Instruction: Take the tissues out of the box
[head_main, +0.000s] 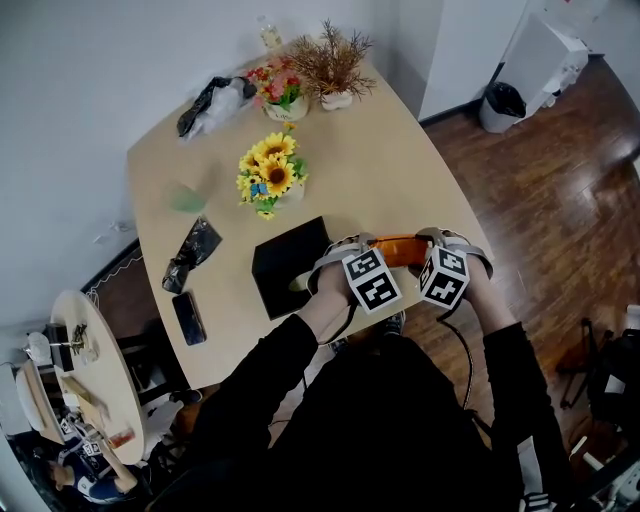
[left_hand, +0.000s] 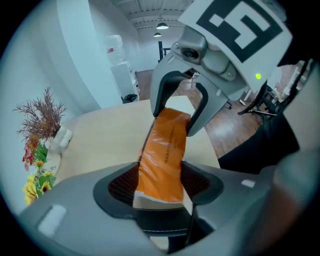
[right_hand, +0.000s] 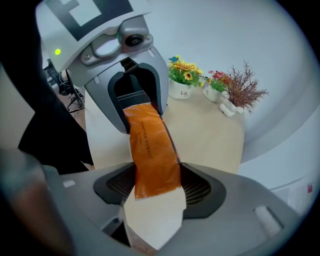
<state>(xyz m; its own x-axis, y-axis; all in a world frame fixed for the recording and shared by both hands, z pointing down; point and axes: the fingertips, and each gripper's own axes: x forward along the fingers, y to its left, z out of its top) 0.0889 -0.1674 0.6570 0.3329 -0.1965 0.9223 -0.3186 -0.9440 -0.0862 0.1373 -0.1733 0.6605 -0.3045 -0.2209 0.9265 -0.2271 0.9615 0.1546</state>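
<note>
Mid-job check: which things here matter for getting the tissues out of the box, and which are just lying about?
Part of the job:
- orange tissue pack, clamped at one end by the left gripper and at the other by the right gripper
- black box

Just lying about:
- sunflowers
- flower pot
- dried plant
- phone
- black bag
- far black bag

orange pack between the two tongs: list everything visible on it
The orange pack is a long, slim packet in glossy, crinkled plastic film with a line of small print and a white edge at one end. It spans between the left tongs and the right tongs, each clamped on one end, over the table edge, right of the black box.
</note>
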